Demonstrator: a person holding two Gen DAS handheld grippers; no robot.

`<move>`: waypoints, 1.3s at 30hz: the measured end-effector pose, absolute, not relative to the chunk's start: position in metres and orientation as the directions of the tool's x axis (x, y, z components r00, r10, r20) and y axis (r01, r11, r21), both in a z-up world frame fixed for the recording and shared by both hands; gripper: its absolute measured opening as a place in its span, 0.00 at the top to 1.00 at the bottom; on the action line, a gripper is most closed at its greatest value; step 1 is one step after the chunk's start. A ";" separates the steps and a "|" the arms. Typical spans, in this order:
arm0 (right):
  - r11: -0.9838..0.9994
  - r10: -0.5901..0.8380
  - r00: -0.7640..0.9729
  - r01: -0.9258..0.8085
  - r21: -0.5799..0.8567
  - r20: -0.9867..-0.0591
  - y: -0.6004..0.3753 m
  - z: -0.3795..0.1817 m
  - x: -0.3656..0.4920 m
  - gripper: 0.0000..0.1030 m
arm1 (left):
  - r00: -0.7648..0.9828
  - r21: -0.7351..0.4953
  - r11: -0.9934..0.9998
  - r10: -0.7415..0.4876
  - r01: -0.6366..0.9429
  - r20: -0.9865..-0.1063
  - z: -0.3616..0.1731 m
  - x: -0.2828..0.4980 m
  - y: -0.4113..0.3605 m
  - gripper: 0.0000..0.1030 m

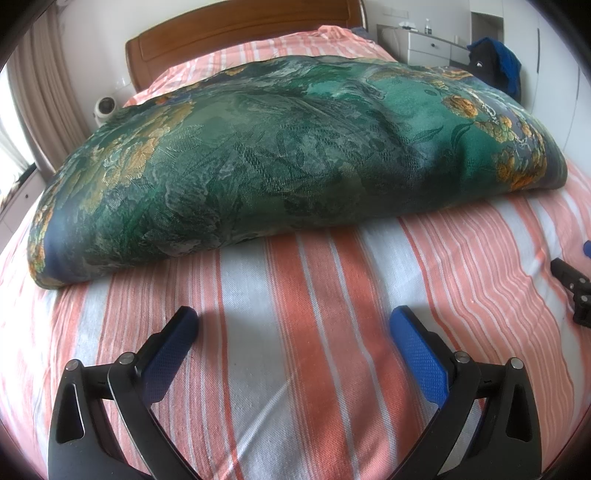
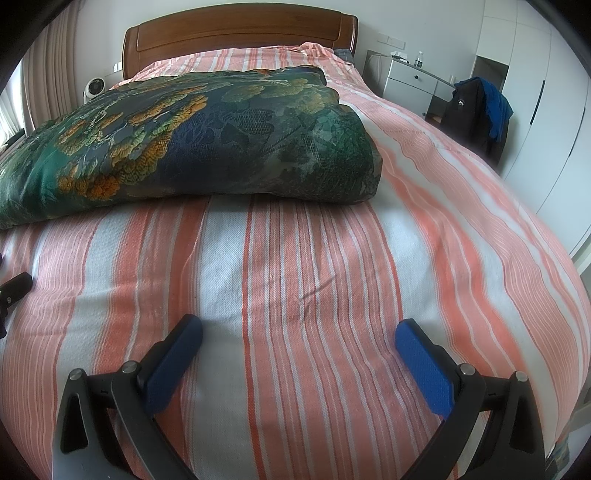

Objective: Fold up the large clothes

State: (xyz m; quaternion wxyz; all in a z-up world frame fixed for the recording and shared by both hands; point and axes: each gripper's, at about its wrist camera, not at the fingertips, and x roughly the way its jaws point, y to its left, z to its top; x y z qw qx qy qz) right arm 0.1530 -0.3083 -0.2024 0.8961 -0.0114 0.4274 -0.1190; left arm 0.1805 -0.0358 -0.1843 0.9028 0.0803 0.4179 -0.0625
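- Left wrist view: left gripper point(image 1: 293, 323) spread wide, empty, low over striped bedsheet point(image 1: 295, 350).
- Green floral quilt point(image 1: 258, 155), bulky folded bundle, ahead of both claws, untouched.
- Right gripper point(image 2: 299, 330) likewise agape, seemingly poised to reach the near edge.

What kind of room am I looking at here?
Most likely a bedroom: a bed with a wooden headboard, a striped bedsheet carrying a folded green floral quilt, and a white bedside cabinet.

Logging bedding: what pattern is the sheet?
Orange-pink and white stripes on the sheet; clearest in the right wrist view.
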 end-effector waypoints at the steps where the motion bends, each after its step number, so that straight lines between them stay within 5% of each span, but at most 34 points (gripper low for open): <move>1: 0.971 -0.223 0.606 0.203 -0.123 -0.763 -0.308 -0.202 0.153 0.01 | 0.643 0.093 0.979 -0.046 0.180 -0.765 -0.184 0.180 -0.036 0.00; 13: 0.973 -0.211 0.597 0.206 -0.107 -0.774 -0.310 -0.201 0.154 0.01 | 0.640 0.088 0.979 -0.050 0.182 -0.767 -0.184 0.181 -0.036 0.00; 16: 0.968 -0.112 0.575 0.246 0.041 -0.811 -0.330 -0.187 0.154 0.01 | 0.606 0.052 0.979 -0.081 0.199 -0.791 -0.180 0.187 -0.031 0.00; 19: 0.867 0.092 0.664 0.313 0.388 -0.742 -0.371 -0.173 0.157 0.01 | 0.550 0.017 0.970 -0.124 0.244 -0.826 -0.167 0.193 -0.024 0.01; 23: 0.720 0.217 0.725 0.332 0.609 -0.653 -0.403 -0.182 0.187 0.02 | 0.562 0.003 0.954 -0.174 0.299 -0.809 -0.129 0.194 -0.020 0.02; 26: 0.647 0.268 0.774 0.297 0.703 -0.573 -0.416 -0.189 0.213 0.31 | 0.597 0.010 0.935 -0.218 0.355 -0.772 -0.086 0.200 -0.022 0.02; 30: 0.718 0.160 0.796 0.312 0.622 -0.583 -0.407 -0.168 0.209 0.65 | 0.609 -0.001 0.890 -0.313 0.456 -0.729 -0.026 0.226 -0.041 0.02; 39: 0.998 0.007 0.922 0.017 0.057 -0.387 -0.279 -0.059 0.169 0.73 | 0.313 -0.187 0.683 -0.538 0.706 -0.783 0.038 0.307 -0.143 0.02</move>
